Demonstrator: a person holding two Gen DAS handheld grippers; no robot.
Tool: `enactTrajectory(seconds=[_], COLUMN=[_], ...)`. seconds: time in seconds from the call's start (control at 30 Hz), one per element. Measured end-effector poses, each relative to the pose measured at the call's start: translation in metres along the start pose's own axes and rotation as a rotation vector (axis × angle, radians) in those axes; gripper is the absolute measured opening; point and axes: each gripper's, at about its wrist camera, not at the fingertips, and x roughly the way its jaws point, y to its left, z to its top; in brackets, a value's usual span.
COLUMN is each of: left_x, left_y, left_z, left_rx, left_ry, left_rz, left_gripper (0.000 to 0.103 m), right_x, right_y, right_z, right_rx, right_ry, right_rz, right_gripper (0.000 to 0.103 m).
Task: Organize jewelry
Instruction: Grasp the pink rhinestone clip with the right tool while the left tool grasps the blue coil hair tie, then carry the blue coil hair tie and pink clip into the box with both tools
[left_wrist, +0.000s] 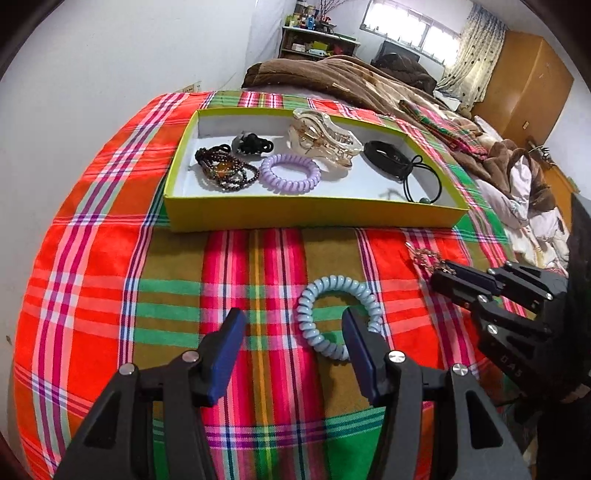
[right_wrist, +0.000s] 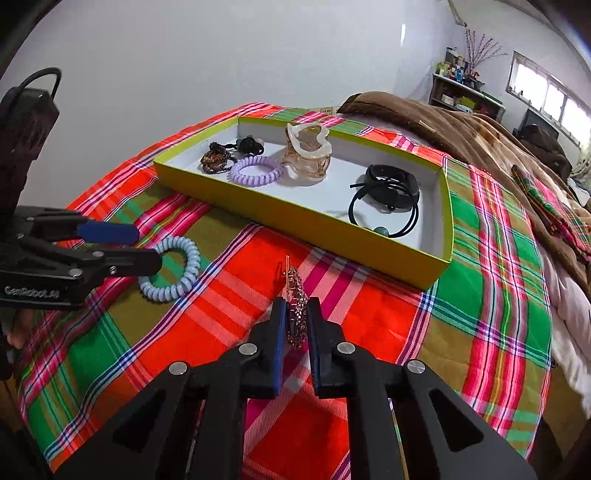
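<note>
Here the right tool (right_wrist: 296, 314) is clamped on a sparkly hair clip (right_wrist: 297, 309) on the plaid bedspread (right_wrist: 388, 314), near the yellow box (right_wrist: 303, 218); the left tool (left_wrist: 293, 332) stands open around one side of the blue spiral hair tie (left_wrist: 321, 314).

Daylight fills the room, coming from a window (left_wrist: 410, 29) at the far end, which is blown out to white. The plaid cloth (left_wrist: 110, 295) is evenly lit and vividly coloured, with only soft, short shadows inside the tray (left_wrist: 314, 212). Both views bend strongly at the edges, with dark rounded corners. Distant furniture looks slightly soft; near objects are sharp.
</note>
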Motion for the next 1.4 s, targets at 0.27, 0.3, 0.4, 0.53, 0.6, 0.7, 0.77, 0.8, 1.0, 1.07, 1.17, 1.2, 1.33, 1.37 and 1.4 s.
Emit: enactTrajectory(seconds=[0.27,0.3,0.4,0.53,0.6,0.7,0.77,0.8,1.0,1.07,1.17,1.2,1.33,1.37,1.4], left_x=[0.006,0.007,0.006,0.004,0.003,0.002,0.001,0.001,-0.005,-0.007,-0.010,-0.011,-0.015,-0.016,-0.018], left_y=[-0.015,-0.017,-0.017,-0.015,-0.016,-0.017,-0.018,-0.018,-0.020,-0.021,-0.021,-0.021,-0.022,-0.022,-0.022], left_z=[-0.002,-0.002,-0.002,-0.002,-0.003,-0.004,-0.005,-0.005,-0.006,-0.006,-0.006,-0.005,-0.004,-0.004,-0.003], left_rx=[0.099,0.112,0.110,0.103,0.104,0.101,0.100,0.099,0.090,0.091,0.089,0.085,0.078,0.077,0.074], left_ry=[-0.007,-0.009,-0.014,-0.017,-0.016,-0.017,-0.018,-0.018,-0.034,-0.039,-0.047,-0.052,-0.062,-0.063,-0.067], left_rz=[0.129,0.143,0.144,0.145,0.139,0.128,0.122,0.117,0.090,0.084,0.076,0.075,0.064,0.060,0.060], left_gripper=[0.057,0.057,0.049,0.024,0.020,0.011,0.010,0.010,0.010,0.010,0.010,0.010,0.010,0.010,0.010], right_x=[-0.008,-0.010,-0.011,-0.015,-0.016,-0.018,-0.020,-0.021,-0.026,-0.027,-0.029,-0.030,-0.033,-0.034,-0.036], right_y=[-0.001,-0.001,-0.002,-0.004,-0.004,-0.004,-0.004,-0.004,-0.005,-0.005,-0.005,-0.004,-0.004,-0.004,-0.003], right_z=[-0.005,-0.006,-0.007,-0.008,-0.009,-0.011,-0.012,-0.012,-0.013,-0.013,-0.014,-0.014,-0.015,-0.015,-0.015], right_rx=[0.021,0.025,0.035,0.047,0.051,0.060,0.065,0.066,0.077,0.080,0.082,0.084,0.086,0.086,0.086], right_ry=[-0.023,-0.027,-0.031,-0.041,-0.043,-0.047,-0.050,-0.050,-0.061,-0.063,-0.066,-0.067,-0.072,-0.073,-0.079], right_rz=[-0.015,-0.013,-0.017,-0.021,-0.023,-0.022,-0.022,-0.023,-0.026,-0.025,-0.026,-0.026,-0.028,-0.028,-0.031], right_gripper=[0.010,0.010,0.010,0.010,0.010,0.010,0.010,0.010,0.010,0.010,0.010,0.010,0.010,0.010,0.010])
